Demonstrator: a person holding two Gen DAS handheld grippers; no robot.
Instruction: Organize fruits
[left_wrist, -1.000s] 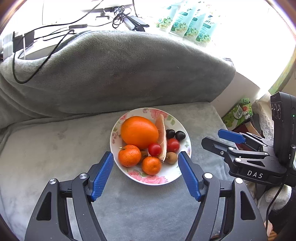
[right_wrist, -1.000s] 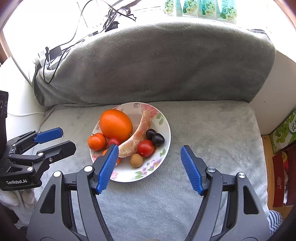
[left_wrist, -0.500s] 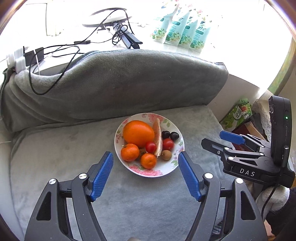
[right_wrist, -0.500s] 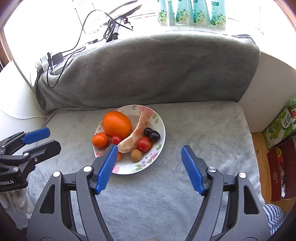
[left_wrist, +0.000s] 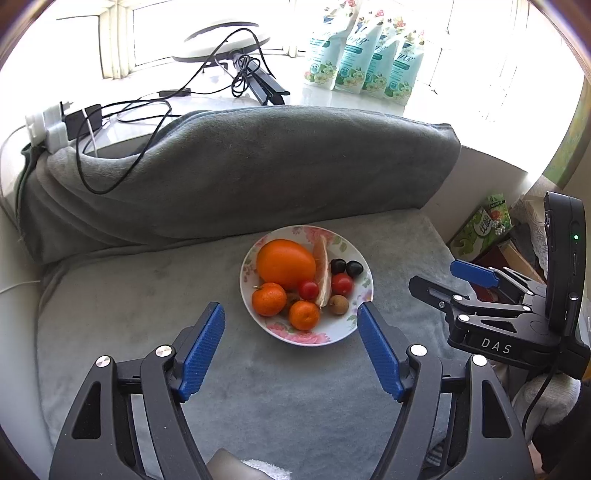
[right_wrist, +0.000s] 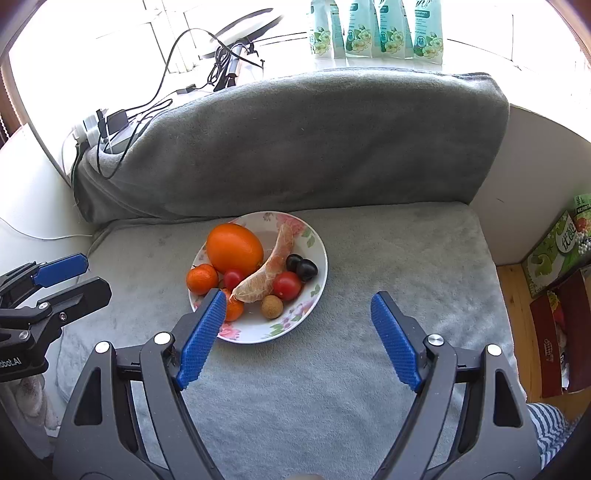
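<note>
Grey fleece blanket (left_wrist: 147, 314) lay under floral china plate (left_wrist: 354, 325). Both my left gripper (left_wrist: 291, 325) and right gripper (right_wrist: 298, 314) gaped wide, empty. Big smooth orange (left_wrist: 285, 263) at ten o'clock looked heavy, firm; I'd grip its middle.
</note>
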